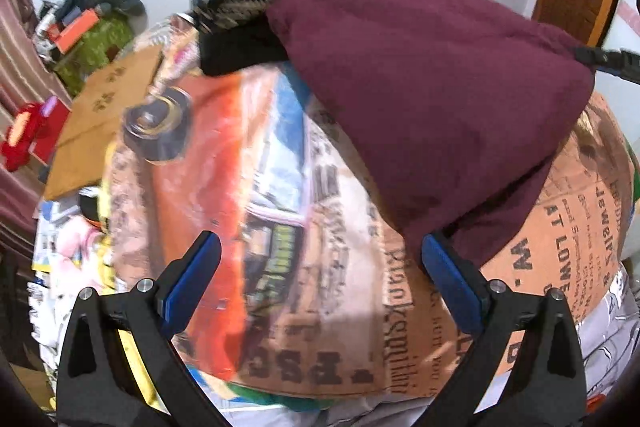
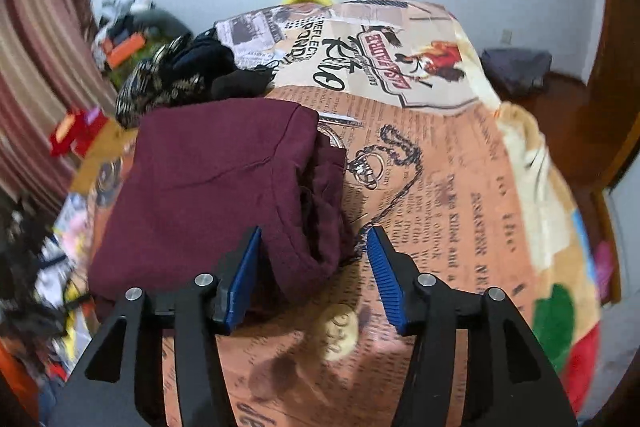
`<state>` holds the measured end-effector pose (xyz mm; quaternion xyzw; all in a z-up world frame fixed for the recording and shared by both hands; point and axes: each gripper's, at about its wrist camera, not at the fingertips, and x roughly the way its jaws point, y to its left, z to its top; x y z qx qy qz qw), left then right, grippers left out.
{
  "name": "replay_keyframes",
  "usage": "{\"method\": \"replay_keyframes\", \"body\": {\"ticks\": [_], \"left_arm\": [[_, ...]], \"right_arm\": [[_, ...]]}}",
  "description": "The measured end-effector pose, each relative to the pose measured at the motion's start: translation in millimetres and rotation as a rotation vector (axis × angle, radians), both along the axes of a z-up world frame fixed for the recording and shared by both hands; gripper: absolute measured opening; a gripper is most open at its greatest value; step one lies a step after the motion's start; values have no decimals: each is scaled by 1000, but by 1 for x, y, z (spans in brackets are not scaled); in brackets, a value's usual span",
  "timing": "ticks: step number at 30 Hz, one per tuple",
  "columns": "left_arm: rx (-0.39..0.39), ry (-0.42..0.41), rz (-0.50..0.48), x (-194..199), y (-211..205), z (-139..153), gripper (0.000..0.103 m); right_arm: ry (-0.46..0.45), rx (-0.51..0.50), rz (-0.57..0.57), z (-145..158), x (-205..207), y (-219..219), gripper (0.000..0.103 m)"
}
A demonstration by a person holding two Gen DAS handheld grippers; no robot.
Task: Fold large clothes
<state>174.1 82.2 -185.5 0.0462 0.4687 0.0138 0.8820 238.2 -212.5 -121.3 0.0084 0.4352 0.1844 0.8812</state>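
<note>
The right gripper [image 2: 312, 279] stands released, the folded maroon garment's [image 2: 216, 187] near corner lying loose between its jaws. The left gripper [image 1: 320, 283] gapes empty over the printed blanket [image 1: 280, 227], the garment just beyond its right jaw.

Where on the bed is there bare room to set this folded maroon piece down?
Bare printed blanket lies right of the maroon garment, out to the bed's edge, and near its front. Crowded: the dark clothes pile behind it.
</note>
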Motion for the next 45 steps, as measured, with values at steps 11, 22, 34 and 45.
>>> {"method": "replay_keyframes", "body": {"ticks": [11, 22, 34, 45], "left_arm": [[-10, -143, 145, 36, 25, 51, 102], [-352, 45, 146, 91, 17, 4, 102], [-802, 223, 194, 129, 39, -67, 102], [-949, 310, 173, 152, 37, -93, 103]], "right_arm": [[5, 89, 48, 36, 28, 16, 83], [304, 122, 61, -29, 93, 11, 83], [522, 354, 161, -83, 123, -5, 101], [602, 359, 236, -98, 137, 32, 99]]}}
